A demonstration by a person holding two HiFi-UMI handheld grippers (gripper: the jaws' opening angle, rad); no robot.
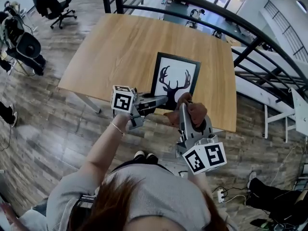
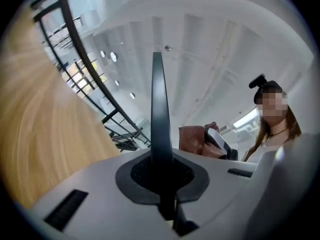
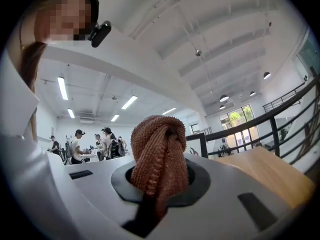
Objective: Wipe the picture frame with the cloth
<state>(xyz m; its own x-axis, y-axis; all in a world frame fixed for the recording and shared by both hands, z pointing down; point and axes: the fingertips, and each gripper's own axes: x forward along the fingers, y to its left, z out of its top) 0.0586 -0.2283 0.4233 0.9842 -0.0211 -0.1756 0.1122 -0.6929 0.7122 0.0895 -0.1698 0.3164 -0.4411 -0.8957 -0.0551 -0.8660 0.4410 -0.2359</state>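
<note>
Person (image 1: 144, 203): seen from above, both forearms stretched forward past the near edge of the worktop (image 1: 120, 47).
Right tongs (image 1: 185, 107): clamped on a bunched brown cloth (image 3: 160, 159), pointing about level, marker cube back toward the body.
Left tongs (image 1: 162, 99): pressed together with nothing between them, tips aimed sideways toward the cloth.
Picture frame (image 1: 174, 78): black, with a deer-antler print, on the wooden worktop just beyond both tongs.

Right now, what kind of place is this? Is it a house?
Probably not a house: it looks like a big open office. There's a wheeled office chair, a black railing, and strip lights over other people.
</note>
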